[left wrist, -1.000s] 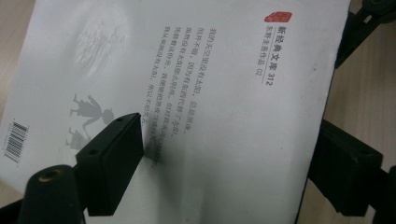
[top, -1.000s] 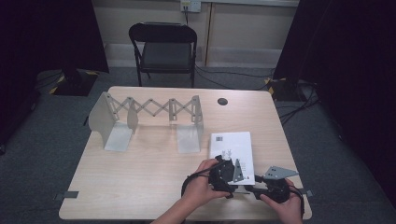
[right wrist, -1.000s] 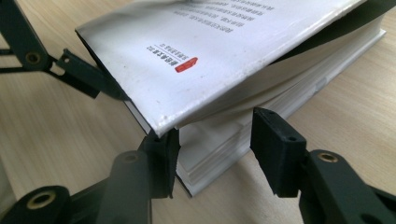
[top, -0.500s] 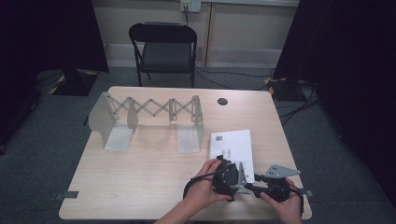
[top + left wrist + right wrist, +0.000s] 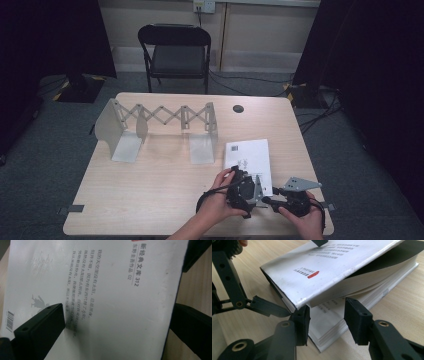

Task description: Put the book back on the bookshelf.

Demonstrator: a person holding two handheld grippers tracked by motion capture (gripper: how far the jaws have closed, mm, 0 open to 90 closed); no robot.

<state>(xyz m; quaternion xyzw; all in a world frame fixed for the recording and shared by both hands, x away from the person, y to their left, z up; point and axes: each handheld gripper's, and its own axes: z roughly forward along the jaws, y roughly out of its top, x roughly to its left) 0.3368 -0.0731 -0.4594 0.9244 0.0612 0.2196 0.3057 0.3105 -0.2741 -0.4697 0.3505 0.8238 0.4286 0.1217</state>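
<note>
- resting near the table's (image 5: 150, 200) front edge, the right gripper (image 5: 276, 202) sits in the person's right hand, with its grey three-cornered plate on top.
- in the right gripper view its two black jaws stand partly apart at the near corner of the book (image 5: 329, 267); the left jaw lies against the spine-side corner, the right jaw is just off the page block, and the lower pages lie between them. whether the pads press on the pages cannot be told.
- just above those jaws the white cover is lifted, curling up off the page block, with a dark gap under it on the far right.
- beside the right gripper, the left gripper (image 5: 252, 182) is held in the left hand over the near end of the book (image 5: 248, 157).
- its jaws have just been opening and now stand wide: in the left gripper view one finger (image 5: 42, 327) hovers over the white back cover (image 5: 100, 302) and the other lies past the cover's edge, over bare wood; neither pad clamps the book.
- beyond the fingers the book stretches away across the table, barcode end farthest.
- farther off, well apart, stands a grey folding rack (image 5: 160, 127).
- past the table is a black chair (image 5: 175, 50).
</note>
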